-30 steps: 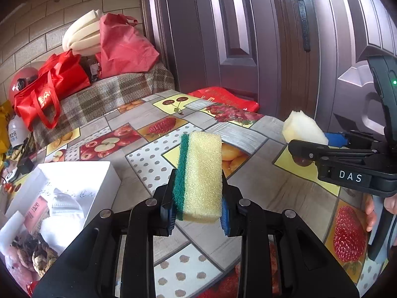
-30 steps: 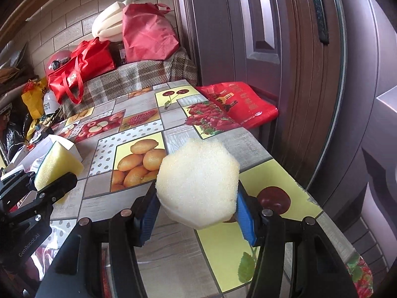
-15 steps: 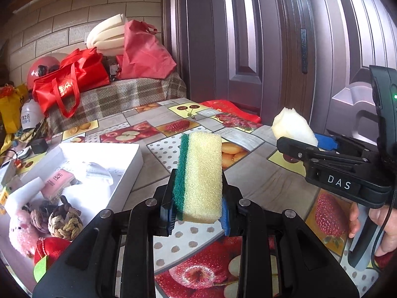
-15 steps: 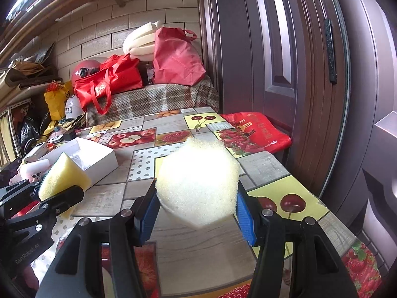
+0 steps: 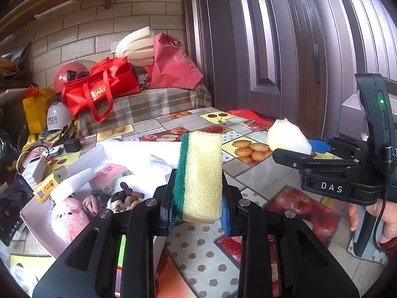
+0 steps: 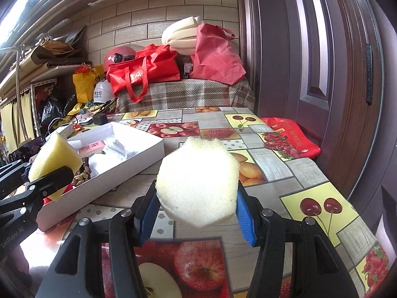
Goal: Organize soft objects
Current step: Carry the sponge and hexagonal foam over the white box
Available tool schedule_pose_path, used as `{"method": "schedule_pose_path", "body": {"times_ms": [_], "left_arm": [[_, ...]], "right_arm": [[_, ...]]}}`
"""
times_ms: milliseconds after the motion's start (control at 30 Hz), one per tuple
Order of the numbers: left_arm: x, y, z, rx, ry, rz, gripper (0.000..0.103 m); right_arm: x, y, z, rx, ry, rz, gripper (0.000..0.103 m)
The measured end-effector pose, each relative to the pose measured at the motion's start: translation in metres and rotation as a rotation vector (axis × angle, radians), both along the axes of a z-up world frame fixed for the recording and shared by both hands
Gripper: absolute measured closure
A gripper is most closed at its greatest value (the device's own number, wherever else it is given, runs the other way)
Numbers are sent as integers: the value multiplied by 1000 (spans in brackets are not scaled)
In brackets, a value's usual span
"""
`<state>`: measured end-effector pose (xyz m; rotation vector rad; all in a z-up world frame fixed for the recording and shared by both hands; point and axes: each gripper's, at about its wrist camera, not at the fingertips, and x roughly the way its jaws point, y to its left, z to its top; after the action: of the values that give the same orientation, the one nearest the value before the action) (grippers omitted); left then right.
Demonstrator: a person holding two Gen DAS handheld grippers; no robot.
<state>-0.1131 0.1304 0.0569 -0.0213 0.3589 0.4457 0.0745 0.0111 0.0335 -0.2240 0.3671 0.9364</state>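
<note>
Both grippers have pulled back from the table's far edge, bringing the white cardboard box (image 6: pixel 139 159) into view at ten o'clock. The left gripper (image 5: pixel 197 207) stays clamped on the yellow-and-green scouring sponge (image 5: pixel 201 176), held above the box's near end, and the right gripper (image 6: pixel 196 219) pinches the white hexagonal foam sponge (image 6: pixel 198 181) over the fruit-print tablecloth (image 6: pixel 273 166). Dropping both into the box looks next.

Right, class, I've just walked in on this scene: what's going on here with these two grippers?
A person is sorting soft things with a handheld gripper in each hand. The left gripper is shut on a yellow-and-green sponge, held upright above the fruit-patterned table. The right gripper is shut on a pale foam piece, also in the air. To the left lies an open white box already holding a pink plush toy and other items. Neither sponge is in it yet.
</note>
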Motion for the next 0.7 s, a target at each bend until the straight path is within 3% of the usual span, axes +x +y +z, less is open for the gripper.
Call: {"method": "schedule_pose_path", "body": {"times_ms": [433, 700], "left_arm": [[-53, 81, -5, -38, -17, 257, 76], [-79, 139, -13, -188, -44, 392, 76]], "right_arm": [[-32, 53, -2, -22, -2, 132, 46], [-51, 94, -3, -22, -37, 187, 46]]}}
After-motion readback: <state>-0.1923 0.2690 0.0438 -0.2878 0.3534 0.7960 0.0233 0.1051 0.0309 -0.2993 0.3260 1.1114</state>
